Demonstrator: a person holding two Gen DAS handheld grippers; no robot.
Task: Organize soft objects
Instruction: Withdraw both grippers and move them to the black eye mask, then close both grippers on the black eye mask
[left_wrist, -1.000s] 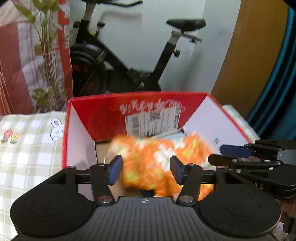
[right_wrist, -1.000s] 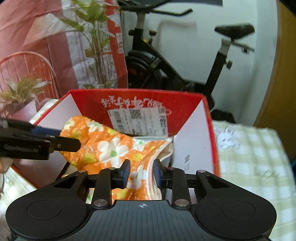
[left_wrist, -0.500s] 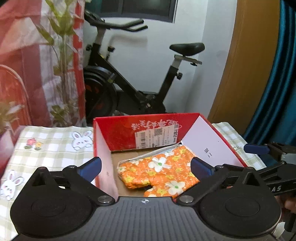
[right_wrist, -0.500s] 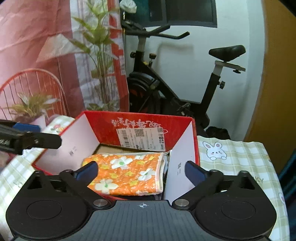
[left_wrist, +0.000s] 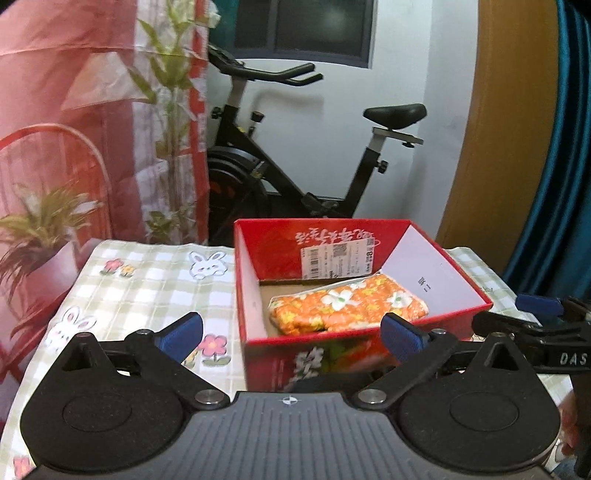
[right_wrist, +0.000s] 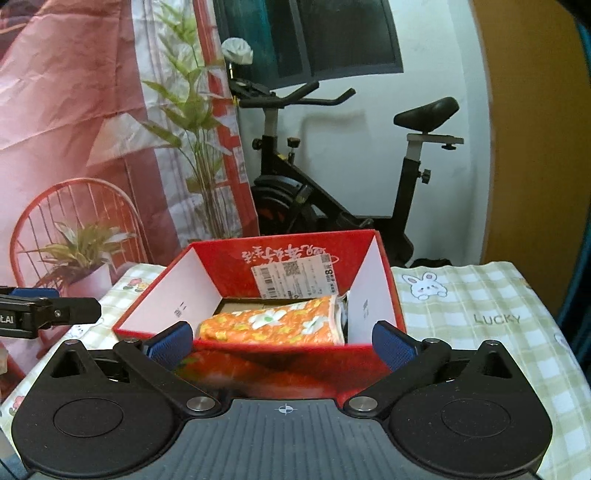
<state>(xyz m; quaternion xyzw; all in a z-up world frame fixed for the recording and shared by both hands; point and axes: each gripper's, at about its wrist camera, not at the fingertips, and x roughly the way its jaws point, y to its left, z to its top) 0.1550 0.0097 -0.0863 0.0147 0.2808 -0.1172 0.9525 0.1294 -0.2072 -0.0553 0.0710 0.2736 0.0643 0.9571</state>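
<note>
A folded orange cloth with white flowers (left_wrist: 347, 308) lies flat inside an open red cardboard box (left_wrist: 251, 295) on the checked tablecloth. It also shows in the right wrist view (right_wrist: 273, 325), inside the same box (right_wrist: 384, 295). My left gripper (left_wrist: 291, 336) is open and empty, pulled back in front of the box. My right gripper (right_wrist: 282, 345) is open and empty too, in front of the box's near wall. The right gripper shows at the right edge of the left wrist view (left_wrist: 535, 317).
The green checked tablecloth (left_wrist: 147, 291) with rabbit prints covers the table around the box. A potted plant (left_wrist: 40, 236) stands at the left edge. An exercise bike (left_wrist: 303, 170) and a red curtain stand behind the table. A wooden door (left_wrist: 498, 147) is at the right.
Both grippers were over the box with the cloth between their fingers. They opened, left the cloth in the box, and drew back and up away from it.
</note>
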